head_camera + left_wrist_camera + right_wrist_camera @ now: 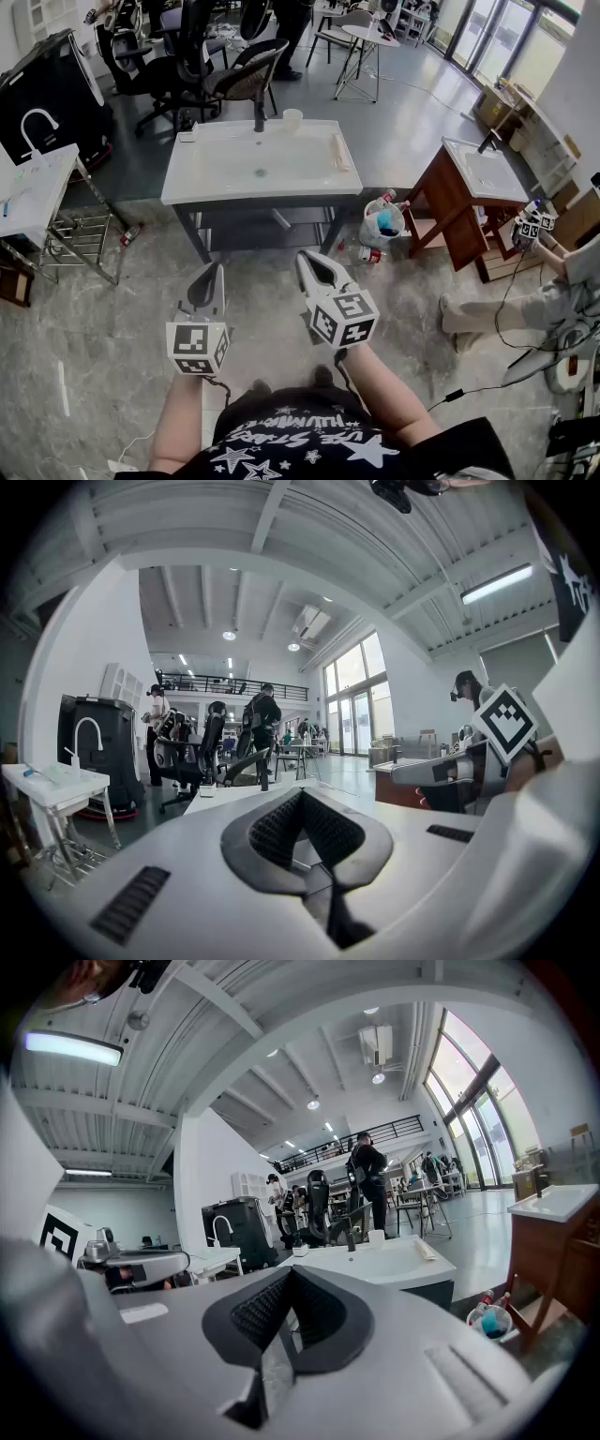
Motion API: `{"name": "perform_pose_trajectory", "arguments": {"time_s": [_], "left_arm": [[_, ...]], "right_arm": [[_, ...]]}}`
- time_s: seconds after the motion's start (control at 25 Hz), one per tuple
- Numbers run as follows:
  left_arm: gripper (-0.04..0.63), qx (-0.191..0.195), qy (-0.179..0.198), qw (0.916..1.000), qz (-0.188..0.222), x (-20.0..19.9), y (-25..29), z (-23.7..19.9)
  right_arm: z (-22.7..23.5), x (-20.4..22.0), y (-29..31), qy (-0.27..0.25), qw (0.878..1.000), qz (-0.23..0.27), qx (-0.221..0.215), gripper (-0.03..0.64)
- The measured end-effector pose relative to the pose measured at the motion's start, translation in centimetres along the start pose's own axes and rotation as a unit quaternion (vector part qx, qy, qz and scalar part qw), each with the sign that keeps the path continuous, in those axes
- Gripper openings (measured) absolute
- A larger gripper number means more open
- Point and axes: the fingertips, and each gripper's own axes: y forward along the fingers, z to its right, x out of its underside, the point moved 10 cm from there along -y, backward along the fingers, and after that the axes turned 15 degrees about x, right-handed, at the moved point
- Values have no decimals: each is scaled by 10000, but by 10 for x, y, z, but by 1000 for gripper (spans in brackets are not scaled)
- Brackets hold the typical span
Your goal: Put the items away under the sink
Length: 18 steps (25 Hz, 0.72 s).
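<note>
A white sink vanity (258, 167) on a dark frame stands ahead of me, with an open space under it (272, 228). To its right on the floor sit a small white bucket (382, 223) holding blue items and a couple of bottles (372, 254). My left gripper (216, 269) and right gripper (304, 258) hover side by side in front of the vanity, both shut and empty. In the left gripper view the pads (302, 796) meet with nothing between them. The right gripper view shows the same (291, 1272), with the sink (384, 1262) and bucket (489, 1321) beyond.
On the sink top are a faucet (259, 117), a cup (292, 118) and a rolled cloth (339, 150). A wooden vanity (473, 187) stands at the right, beside another person (525, 314). A small sink on a wire stand (42, 192) is at the left. Office chairs (234, 75) stand behind.
</note>
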Motion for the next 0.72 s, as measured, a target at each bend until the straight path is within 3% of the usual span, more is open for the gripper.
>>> {"name": "perform_pose_trajectory", "arguments": {"time_s": [0.24,0.64,0.72], "left_arm": [[9,111,193,9992,338,-9,-9,4],[9,146,78,9997,171,3,-28,-1],[9,116,22,9998,134,7,-36,-7]], "right_arm": [[-4,1,-3,-53,10000,18,21,2],[-23,10,-5,-162,9998,-17,-62,2],[-32,14,-4,-123,9996,6,-240,3]]}}
